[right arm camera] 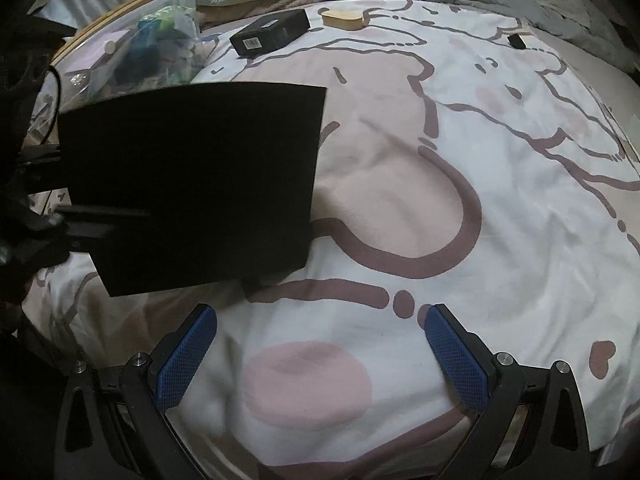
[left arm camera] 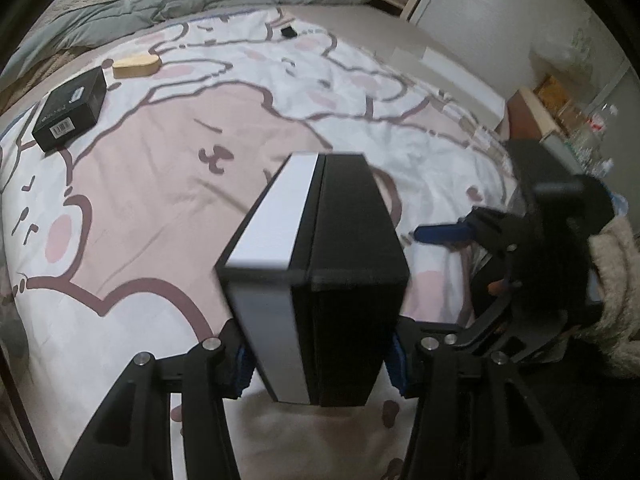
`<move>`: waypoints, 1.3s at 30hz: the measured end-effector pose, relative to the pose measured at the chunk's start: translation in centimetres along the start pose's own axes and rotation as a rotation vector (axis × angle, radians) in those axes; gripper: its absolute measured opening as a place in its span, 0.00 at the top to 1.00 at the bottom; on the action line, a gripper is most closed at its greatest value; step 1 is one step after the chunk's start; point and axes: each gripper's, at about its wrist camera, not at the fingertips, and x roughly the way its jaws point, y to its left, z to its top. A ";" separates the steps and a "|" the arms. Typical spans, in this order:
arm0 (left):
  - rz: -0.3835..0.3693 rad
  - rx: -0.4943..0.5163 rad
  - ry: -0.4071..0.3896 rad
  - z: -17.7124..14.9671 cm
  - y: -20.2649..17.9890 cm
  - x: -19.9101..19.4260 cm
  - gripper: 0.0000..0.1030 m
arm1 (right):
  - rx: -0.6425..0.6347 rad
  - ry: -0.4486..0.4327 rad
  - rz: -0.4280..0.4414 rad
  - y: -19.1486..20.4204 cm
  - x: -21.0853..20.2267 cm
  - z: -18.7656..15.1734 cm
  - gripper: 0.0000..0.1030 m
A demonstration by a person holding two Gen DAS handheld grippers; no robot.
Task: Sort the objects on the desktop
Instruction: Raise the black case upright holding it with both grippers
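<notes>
Between the pads: large black box with a white face, clamped by left gripper, lifted clear of the sheet.
Right gripper: spread wide over bare cartoon bedsheet, nothing between the blue pads.
Far edge: small black box, tan wooden block, tiny black item.
Left view only: fluffy sleeve.
Right view only: box's all-black side, cluttered bin.
</notes>
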 end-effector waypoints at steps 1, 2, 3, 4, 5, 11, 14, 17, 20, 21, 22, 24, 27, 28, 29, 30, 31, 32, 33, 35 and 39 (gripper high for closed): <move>0.003 0.004 0.009 -0.1 -0.1 0.3 0.49 | 0.003 -0.009 0.007 0.1 -0.1 -0.1 0.00; 0.006 0.007 0.016 -0.2 -0.2 0.5 0.49 | 0.016 -0.025 0.025 0.0 -0.3 -0.2 0.00; 0.006 0.008 0.016 -0.3 -0.3 0.6 0.50 | 0.045 -0.047 0.060 -0.2 -0.5 -0.5 0.00; 0.003 0.010 0.011 -0.4 -0.4 0.5 0.51 | 0.059 -0.055 0.074 -0.3 -0.7 -0.5 0.00; 0.003 0.013 0.006 -0.3 -0.5 0.4 0.51 | 0.075 -0.061 0.084 -0.4 -0.7 -0.7 0.00; -0.016 -0.021 -0.016 0.2 -0.3 -0.2 0.52 | 0.077 -0.095 0.051 -0.4 -0.7 -1.0 0.00; -0.028 -0.049 -0.020 0.4 0.1 -0.3 0.52 | 0.072 -0.104 0.025 -0.3 -0.5 -0.7 0.00; -0.043 -0.077 -0.023 0.5 0.4 -0.4 0.52 | 0.065 -0.109 -0.008 -0.3 -0.2 -0.3 0.07; -0.048 -0.095 -0.028 0.5 0.7 -0.5 0.52 | 0.053 -0.116 -0.034 0.0 -0.3 -0.3 0.33; -0.050 -0.098 -0.030 0.5 0.8 -0.5 0.52 | 0.052 -0.115 -0.009 0.1 -0.3 -0.4 0.43; -0.051 -0.100 -0.031 0.5 0.8 -0.5 0.52 | 0.050 -0.115 -0.001 0.2 -0.2 -0.3 0.50; -0.057 -0.106 -0.036 0.6 0.8 -0.6 0.52 | 0.028 -0.120 0.034 0.6 -0.2 -0.1 0.52; -0.070 -0.105 -0.039 0.7 0.7 -0.7 0.52 | -0.015 -0.133 0.064 1.6 -0.1 0.1 0.52; -0.075 -0.101 -0.041 0.7 0.5 -0.8 0.52 | -0.025 -0.141 0.073 1.9 -0.1 0.3 0.52; -0.073 -0.096 -0.051 0.8 0.4 -1.0 0.52 | -0.026 -0.149 0.077 2.0 0.0 0.6 0.52; -0.075 -0.092 -0.056 0.9 0.3 -1.2 0.52 | -0.027 -0.152 0.079 2.1 0.0 0.8 0.52; -0.081 -0.091 -0.066 1.0 0.2 -1.6 0.52 | -0.027 -0.156 0.080 2.0 0.0 0.8 0.52; -0.085 -0.090 -0.072 1.1 0.2 -1.8 0.52 | -0.027 -0.171 0.082 1.9 -0.3 1.0 0.52; -0.085 -0.087 -0.083 1.2 0.1 -2.2 0.52 | -0.027 -0.181 0.084 1.9 -0.5 1.1 0.52; -0.080 -0.076 -0.105 1.5 -0.2 -3.1 0.52 | -0.031 -0.207 0.086 1.9 -1.1 1.3 0.52; -0.058 -0.042 -0.135 1.8 -0.8 -4.2 0.52 | -0.062 -0.251 0.094 2.5 -2.1 1.9 0.63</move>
